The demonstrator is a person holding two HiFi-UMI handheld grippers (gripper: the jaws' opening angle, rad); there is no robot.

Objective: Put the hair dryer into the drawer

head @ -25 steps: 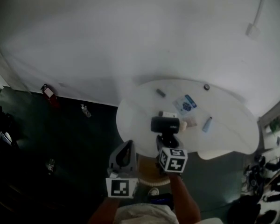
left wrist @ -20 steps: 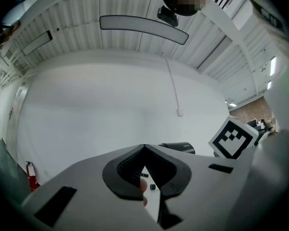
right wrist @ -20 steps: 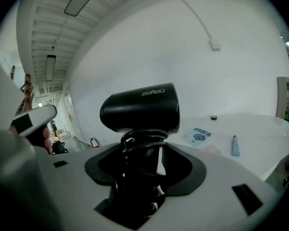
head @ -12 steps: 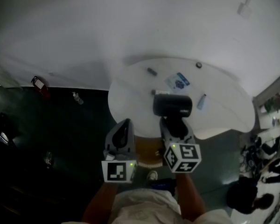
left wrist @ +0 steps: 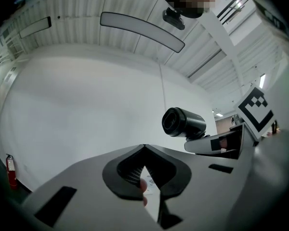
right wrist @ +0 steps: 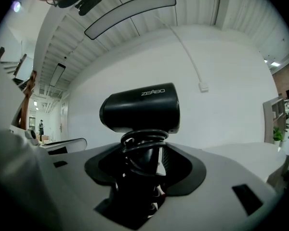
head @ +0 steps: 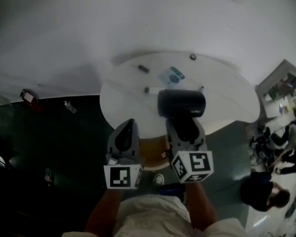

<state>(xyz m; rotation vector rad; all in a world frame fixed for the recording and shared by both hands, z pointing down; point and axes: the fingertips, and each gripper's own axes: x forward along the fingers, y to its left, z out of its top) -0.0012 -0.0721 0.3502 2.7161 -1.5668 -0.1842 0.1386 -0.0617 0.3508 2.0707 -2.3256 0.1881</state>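
Right gripper is clamped on the handle of the black hair dryer, which sits upright above the jaws, barrel sideways, cord coiled round the handle. The dryer is up in the air over the near edge of the round white table, not resting on it. Left gripper is beside it, jaws closed tip to tip with nothing between them. A few small items, e.g. a blue-and-white packet, lie on the tabletop. Pickup looks done. No drawer shows in any view, so what's left is carrying it there, opening the drawer if it's closed, and placing the dryer inside.
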